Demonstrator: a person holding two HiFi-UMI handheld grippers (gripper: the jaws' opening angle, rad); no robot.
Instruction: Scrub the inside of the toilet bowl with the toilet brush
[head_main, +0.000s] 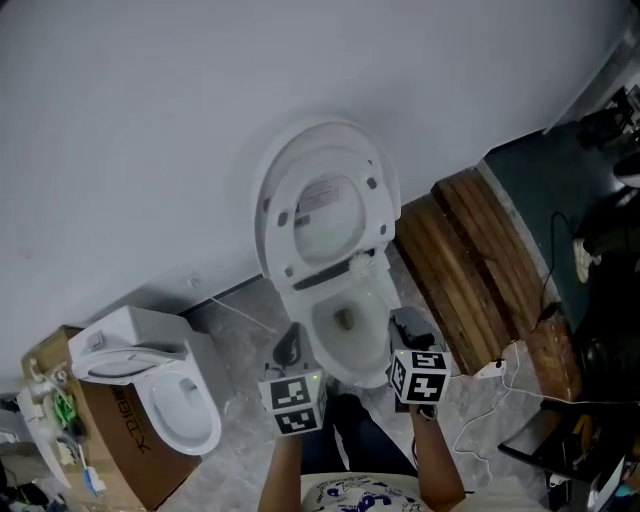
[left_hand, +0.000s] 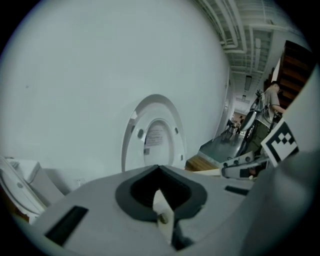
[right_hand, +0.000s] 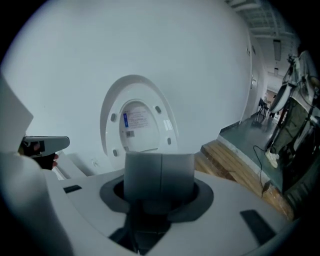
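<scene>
The white toilet stands against the wall with its lid and seat (head_main: 325, 205) raised and its bowl (head_main: 345, 320) open below me. I make out no toilet brush in any view. My left gripper (head_main: 289, 342) hovers by the bowl's left rim, its jaws shut and holding nothing. My right gripper (head_main: 408, 322) is at the bowl's right rim, also shut and empty. In the left gripper view the left gripper (left_hand: 161, 202) shows as one pale closed wedge under the raised lid (left_hand: 155, 135). In the right gripper view the right gripper (right_hand: 159, 175) has its grey pads pressed together.
A second toilet (head_main: 160, 390) sits on a cardboard box (head_main: 120, 420) at the left. A wooden platform (head_main: 480, 270) runs along the right, with cables (head_main: 510, 380) on the floor near it. A person (left_hand: 272, 100) stands far off down the hall.
</scene>
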